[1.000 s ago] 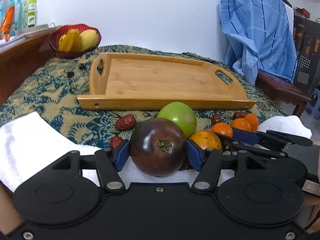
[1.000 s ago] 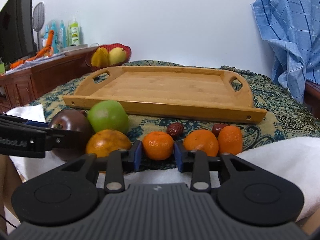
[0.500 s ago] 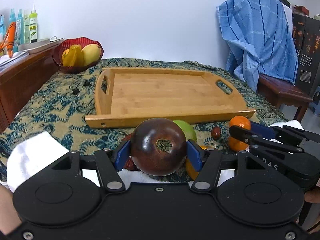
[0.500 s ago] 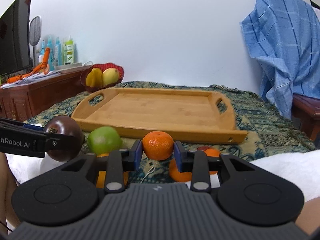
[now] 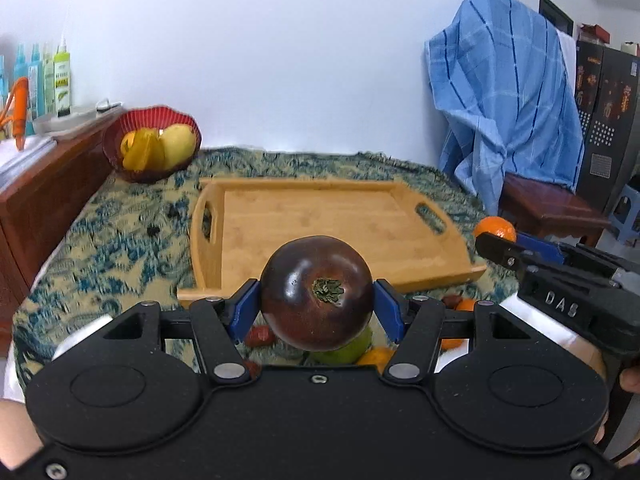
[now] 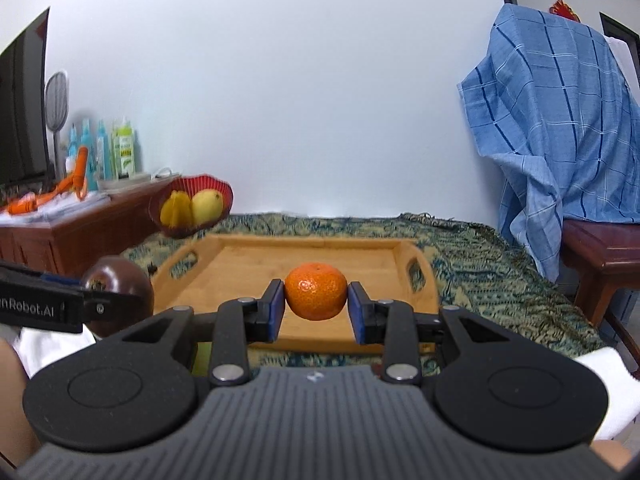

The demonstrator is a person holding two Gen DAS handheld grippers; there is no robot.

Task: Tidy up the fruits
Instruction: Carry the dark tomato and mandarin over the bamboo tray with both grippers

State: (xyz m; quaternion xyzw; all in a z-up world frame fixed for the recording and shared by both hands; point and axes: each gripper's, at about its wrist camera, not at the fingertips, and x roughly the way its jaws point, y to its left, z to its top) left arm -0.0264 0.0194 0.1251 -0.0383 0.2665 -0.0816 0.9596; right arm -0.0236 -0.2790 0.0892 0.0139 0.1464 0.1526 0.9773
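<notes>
Since a second earlier both grippers had risen off the cloth: the left gripper [image 5: 316, 306] clamped the dark tomato [image 5: 316, 292], the right gripper [image 6: 316, 306] the tangerine [image 6: 316, 291], above the tray's [image 5: 320, 188] near edge.

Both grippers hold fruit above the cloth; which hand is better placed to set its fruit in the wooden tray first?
Probably the right: its mandarin already sits over the wooden tray front edge, while the dark tomato appears slightly short of it.

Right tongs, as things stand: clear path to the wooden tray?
Probably yes. The right tongs hold a tangerine above the table, and the wooden tray lies bare directly ahead. The left tongs, holding a dark tomato, sit off to the side, not across the path.
</notes>
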